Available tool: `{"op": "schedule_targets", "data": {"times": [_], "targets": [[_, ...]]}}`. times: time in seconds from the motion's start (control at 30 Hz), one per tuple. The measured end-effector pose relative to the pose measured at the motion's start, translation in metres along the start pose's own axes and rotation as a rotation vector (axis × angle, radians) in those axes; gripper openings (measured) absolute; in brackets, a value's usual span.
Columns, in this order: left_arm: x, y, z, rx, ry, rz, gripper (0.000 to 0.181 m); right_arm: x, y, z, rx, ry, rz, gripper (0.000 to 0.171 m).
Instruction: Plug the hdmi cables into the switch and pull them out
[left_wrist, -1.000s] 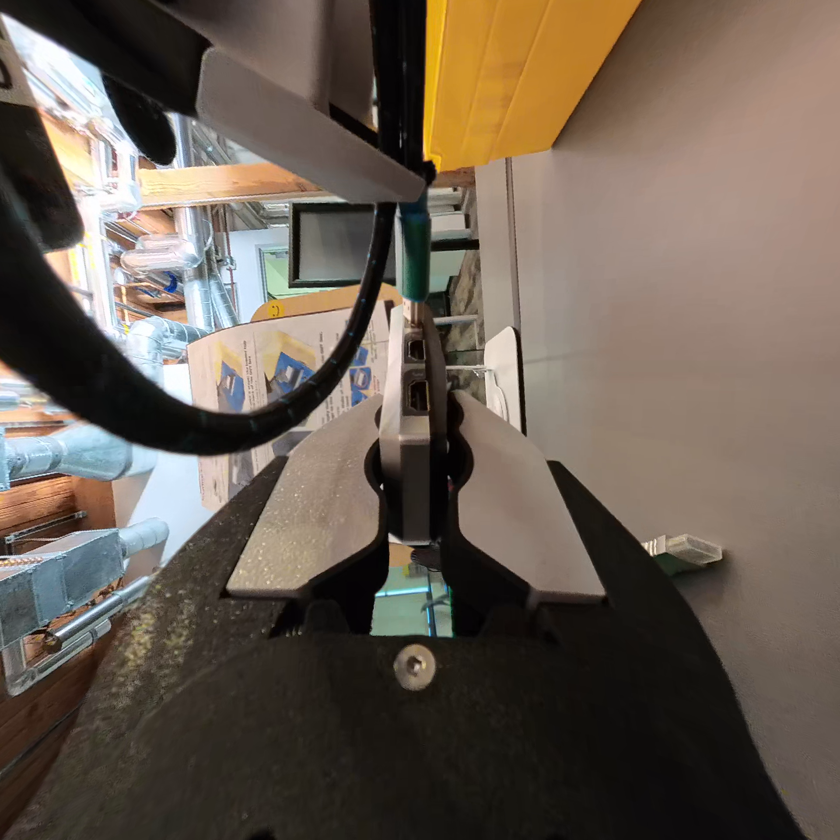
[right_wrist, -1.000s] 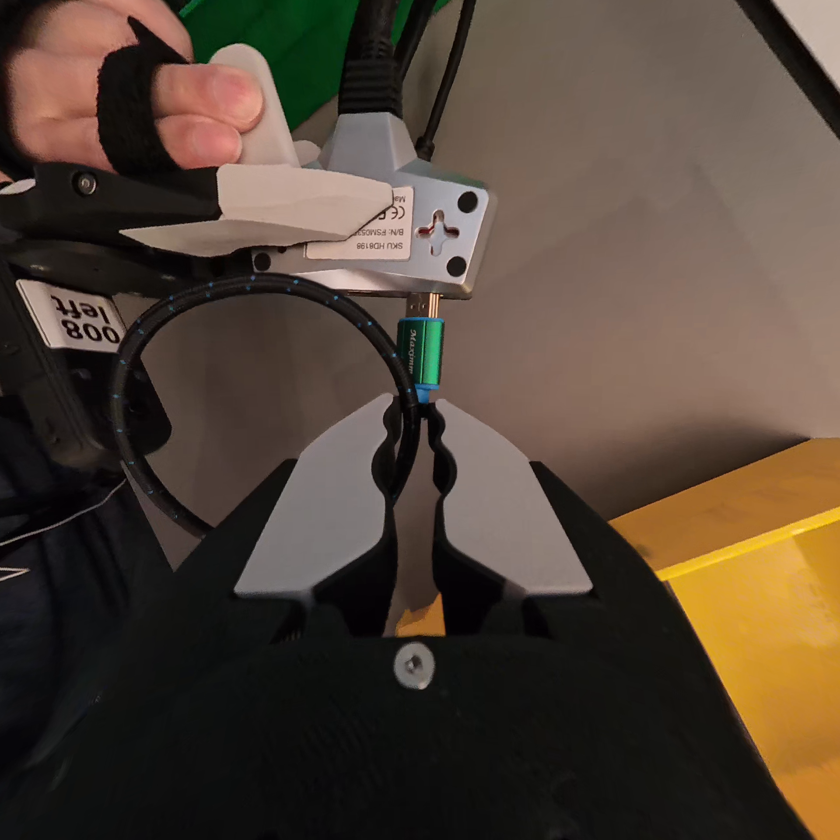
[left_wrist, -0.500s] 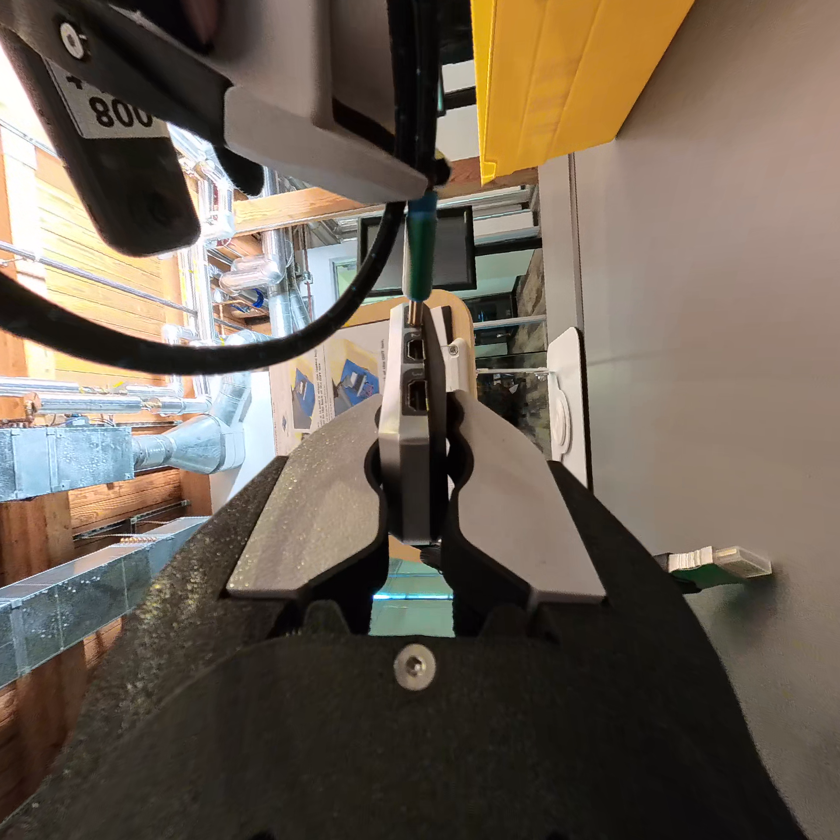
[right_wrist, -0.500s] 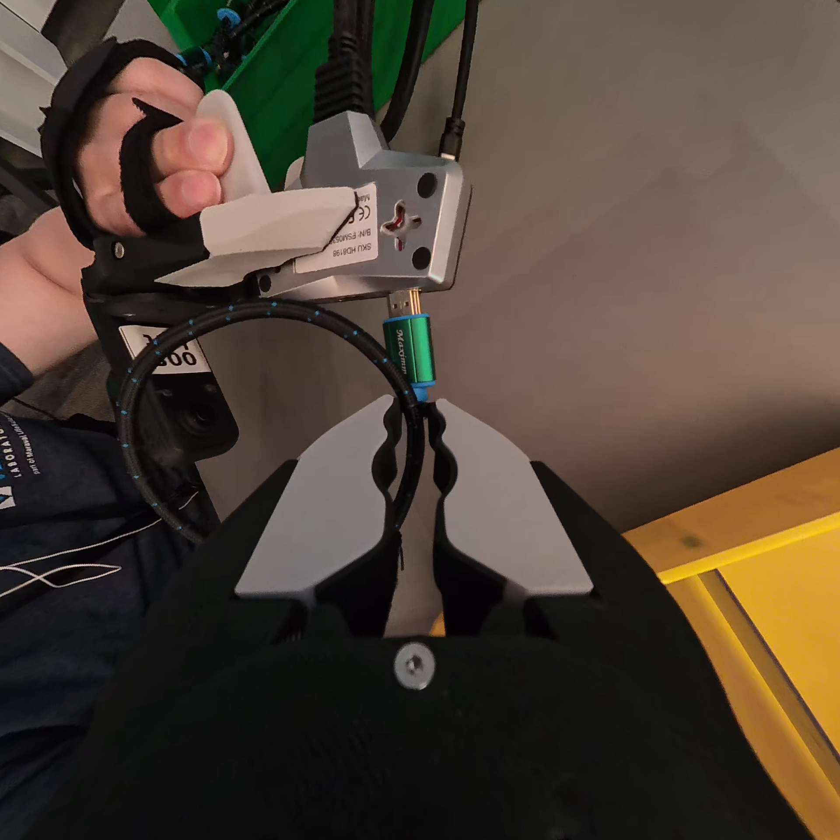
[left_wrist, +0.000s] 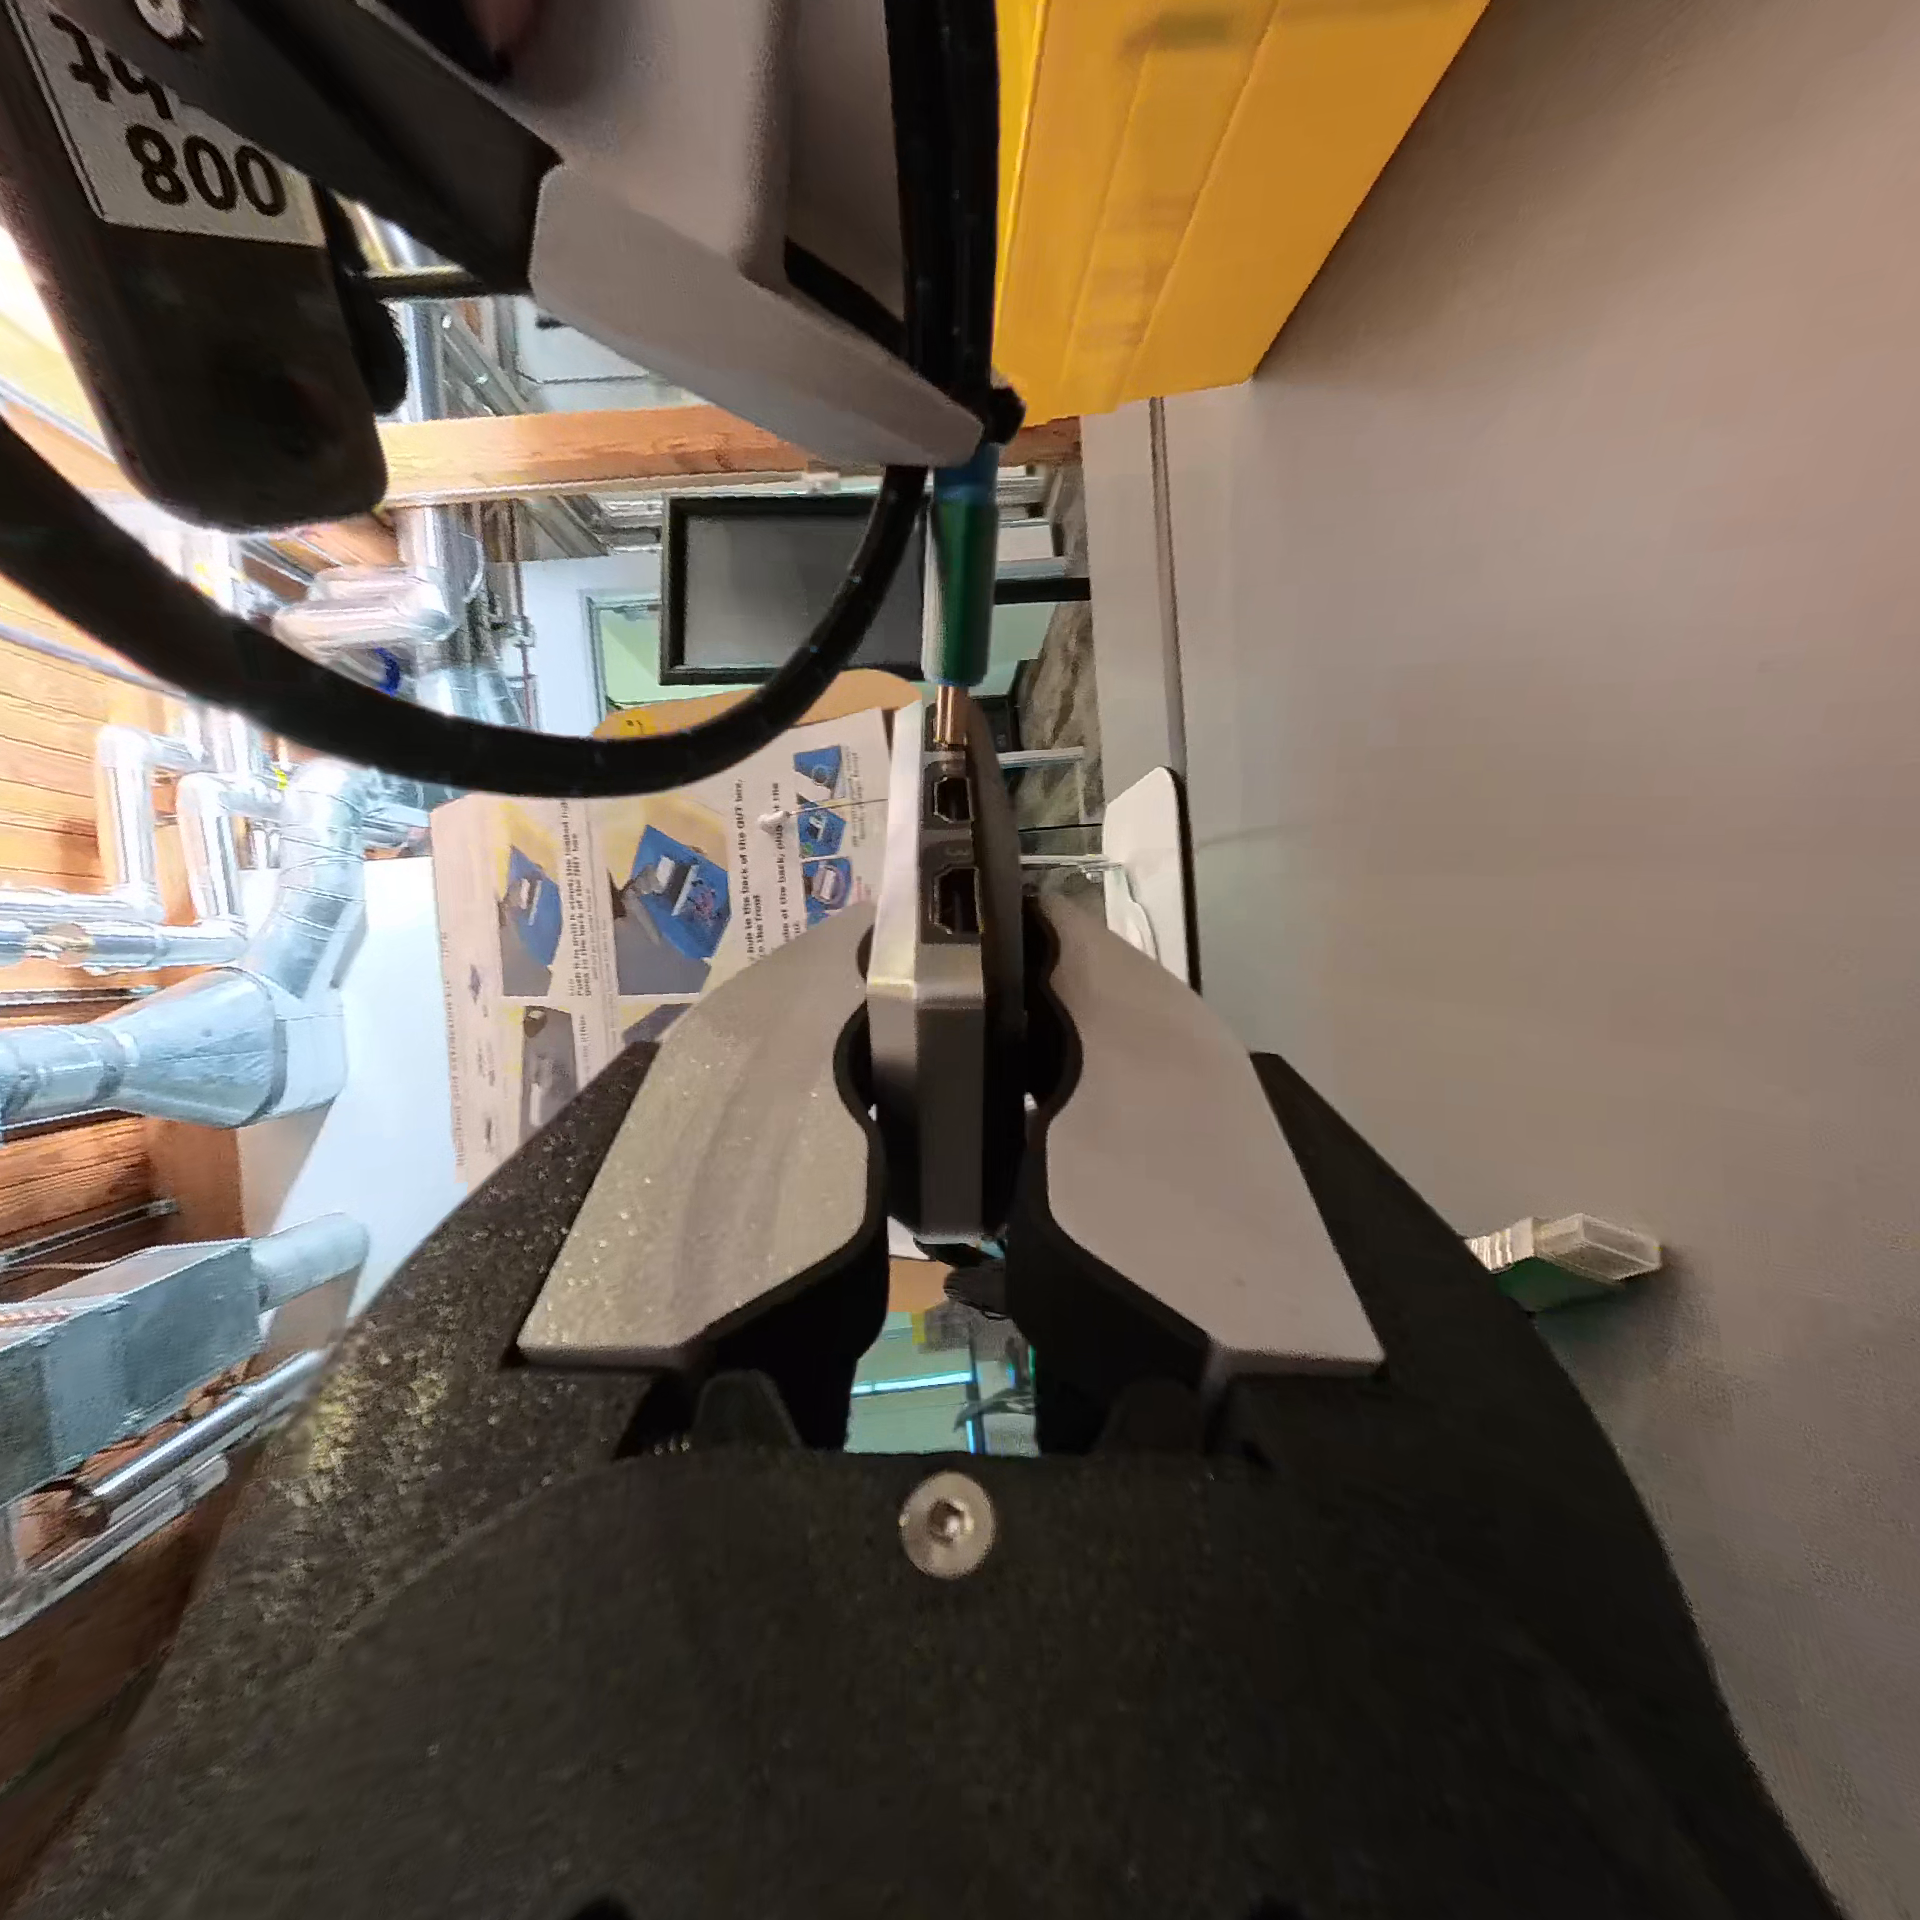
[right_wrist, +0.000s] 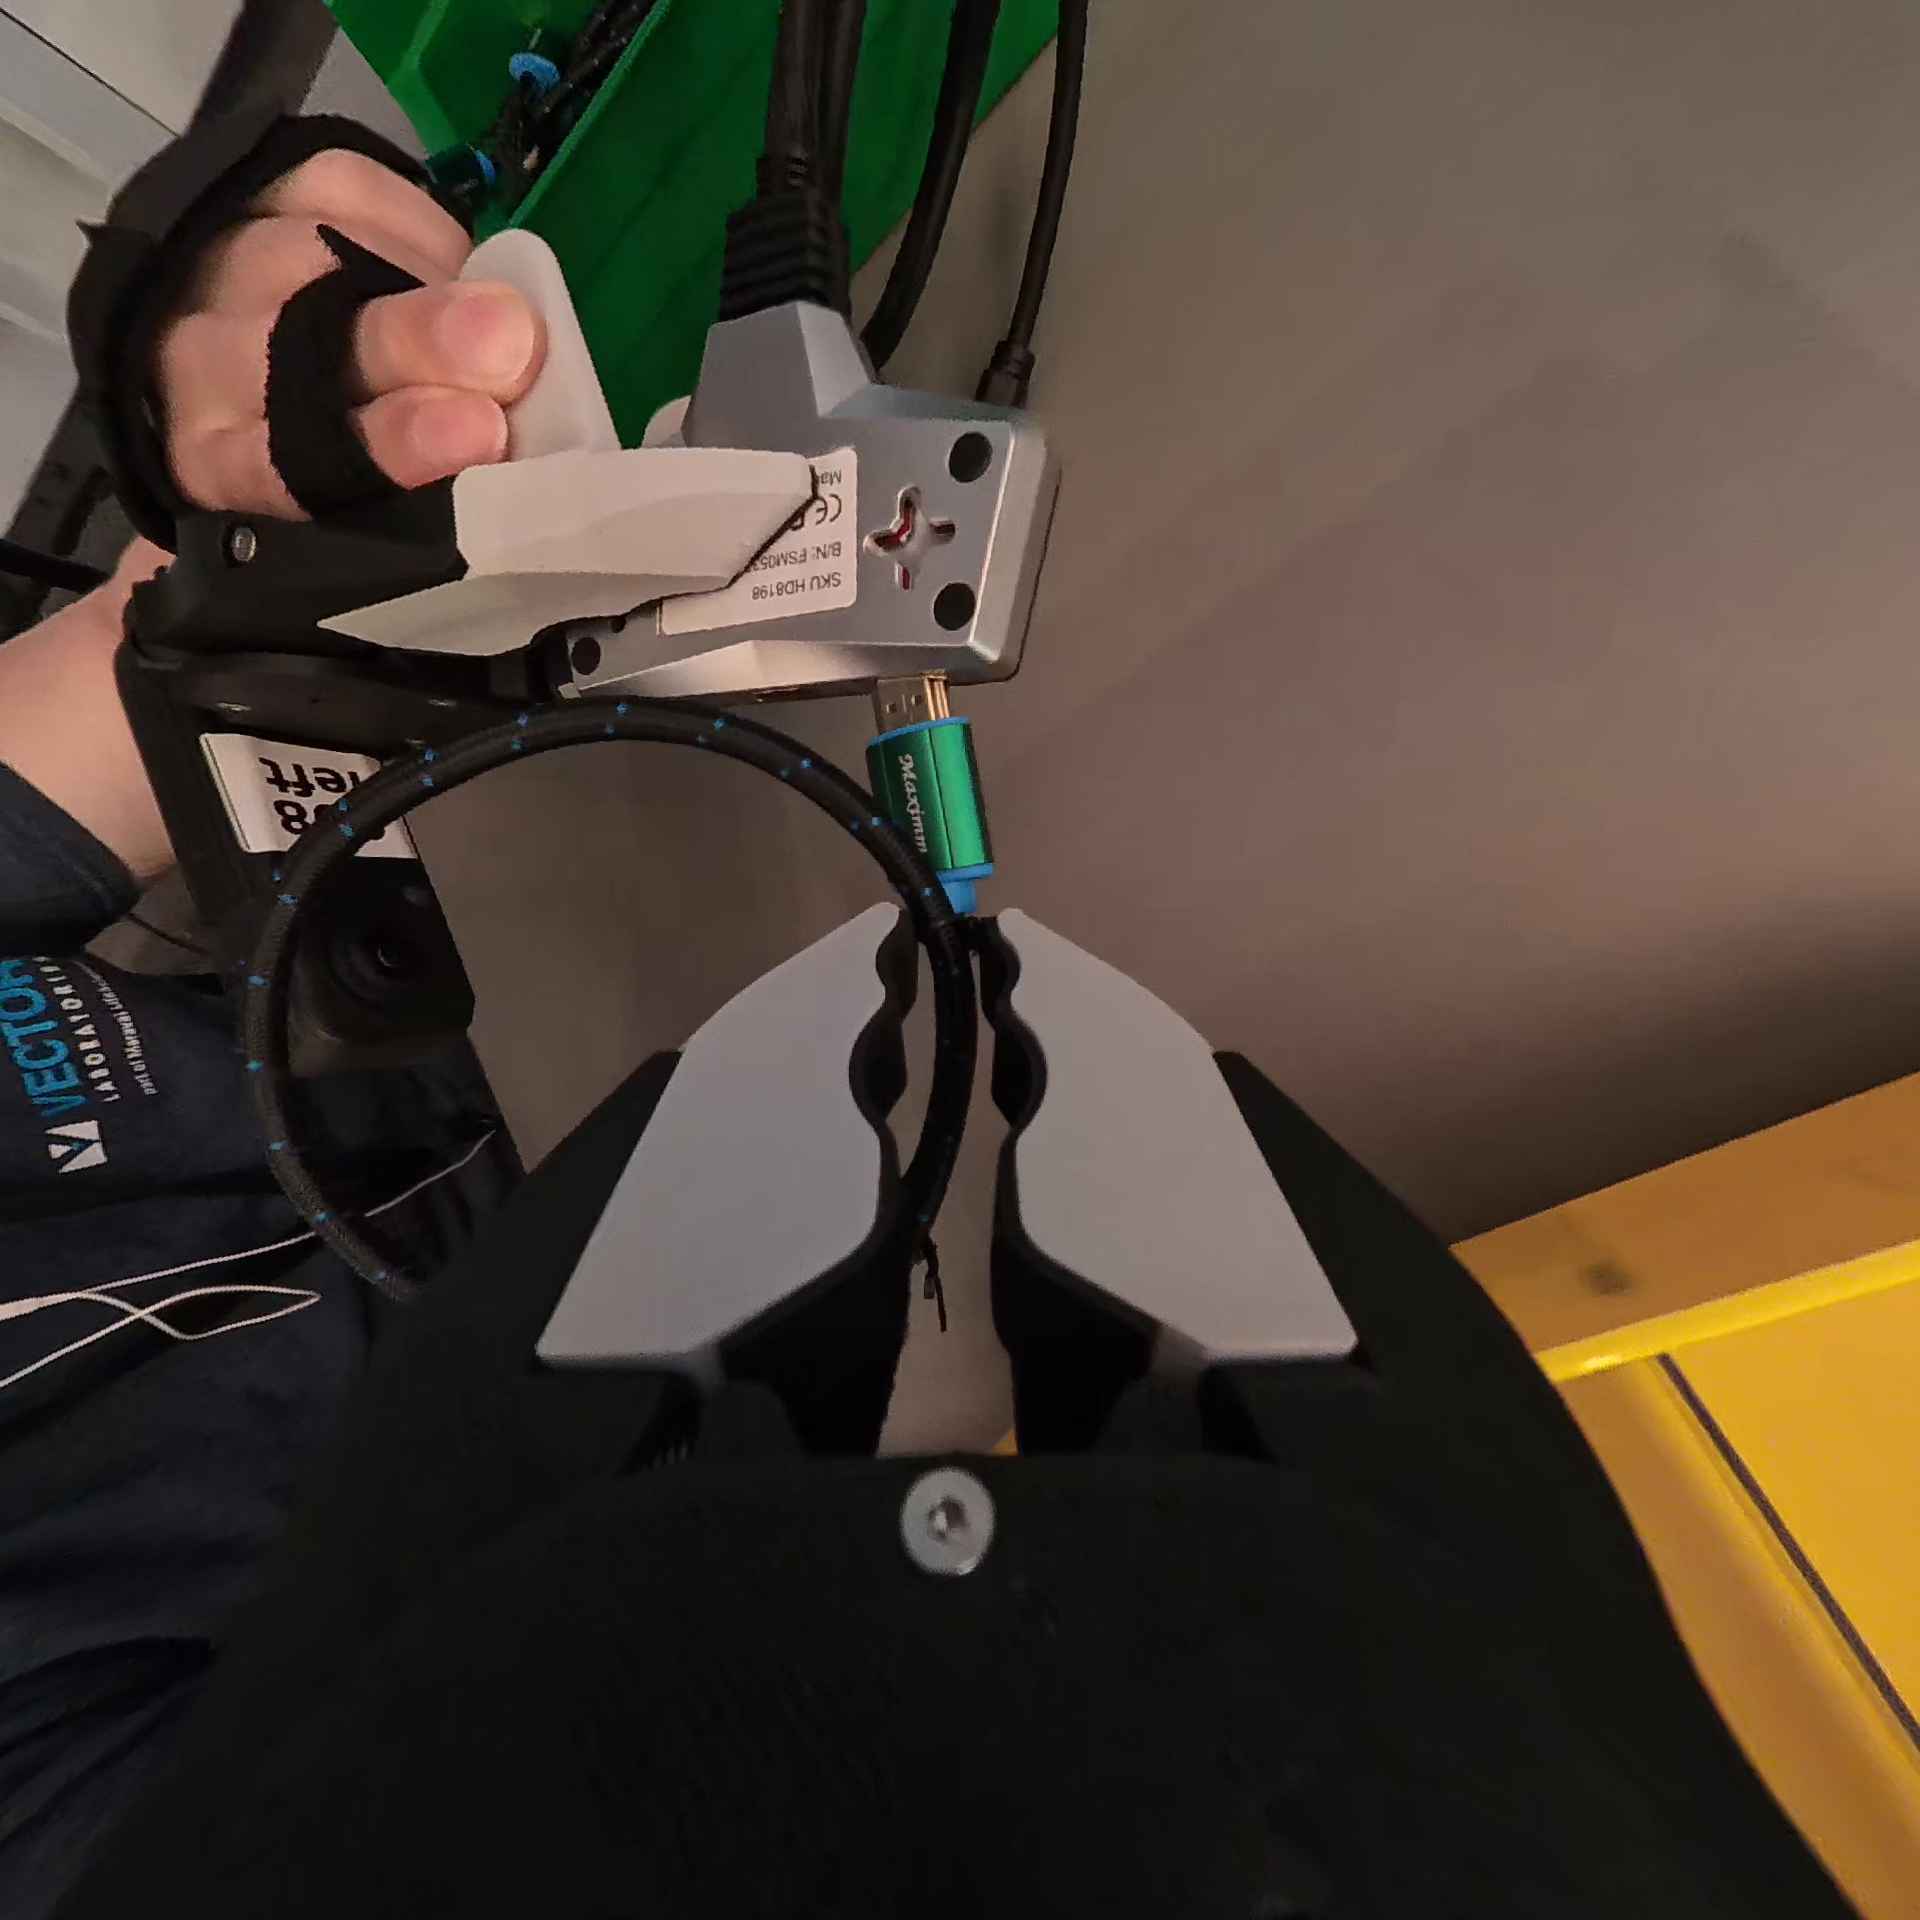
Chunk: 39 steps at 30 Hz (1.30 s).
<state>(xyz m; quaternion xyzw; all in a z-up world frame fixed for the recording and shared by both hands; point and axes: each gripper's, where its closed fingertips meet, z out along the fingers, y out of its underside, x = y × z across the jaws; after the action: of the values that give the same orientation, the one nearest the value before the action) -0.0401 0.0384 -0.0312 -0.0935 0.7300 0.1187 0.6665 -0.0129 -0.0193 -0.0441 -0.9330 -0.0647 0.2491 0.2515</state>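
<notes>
A silver switch (right_wrist: 873, 561), held off the grey table (right_wrist: 1455, 623), sits clamped flat between the closed fingers of the left gripper (left_wrist: 940, 1023), its row of open ports (left_wrist: 954, 899) facing away from that gripper's camera. Thick black cables (right_wrist: 810, 208) already run out of the far side of the box.

Straight ahead of the right gripper (right_wrist: 961, 935), just past its fingertips, stands the green plug (right_wrist: 928, 800) of a braided black cable (right_wrist: 312, 987). That gripper is shut on the cable right behind the plug's blue collar, and the slack curls in a loop off to its left.

The plug's long axis runs nearly in line with the right gripper's fingers, leaning slightly to their left, and its metal tip (right_wrist: 914, 701) is at the mouth of the end port on the switch's lower edge. Much of the metal is bare, so it looks at most partly seated.

The right gripper is the one placed to move it; by the look of it, any push in or pull out would run along that same line, with the left merely bracing the box.

A yellow bin (right_wrist: 1714, 1403) lies to the right gripper's lower right, a green bin (right_wrist: 675, 156) beyond the switch, and a loose connector (left_wrist: 1558, 1257) rests on the table to the left gripper's right.
</notes>
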Motion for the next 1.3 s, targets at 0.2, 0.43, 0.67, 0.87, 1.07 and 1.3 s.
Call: {"op": "schedule_targets", "data": {"times": [0.2, 0.43, 0.67, 0.87, 1.07, 1.3], "targets": [[0.006, 0.000, 0.002, -0.006, 0.029, -0.003, 0.022, 0.006, 0.002, 0.005, -0.014, -0.023, 0.048, 0.010], [0.006, 0.003, 0.002, -0.030, 0.038, -0.038, 0.022, 0.007, -0.004, 0.003, 0.016, 0.012, 0.041, 0.011], [0.011, 0.005, 0.003, -0.045, 0.102, -0.086, 0.022, 0.011, -0.007, 0.005, 0.043, -0.049, 0.073, 0.011], [0.010, 0.005, 0.002, -0.074, 0.119, -0.125, 0.022, 0.012, -0.010, 0.004, 0.055, -0.007, 0.059, 0.011], [0.009, 0.007, 0.001, -0.076, 0.111, -0.095, 0.022, 0.009, -0.012, 0.003, 0.059, 0.047, 0.048, 0.011], [0.012, 0.008, 0.002, -0.112, 0.104, -0.076, 0.022, 0.007, -0.010, 0.009, 0.049, 0.057, 0.075, 0.010]]}}
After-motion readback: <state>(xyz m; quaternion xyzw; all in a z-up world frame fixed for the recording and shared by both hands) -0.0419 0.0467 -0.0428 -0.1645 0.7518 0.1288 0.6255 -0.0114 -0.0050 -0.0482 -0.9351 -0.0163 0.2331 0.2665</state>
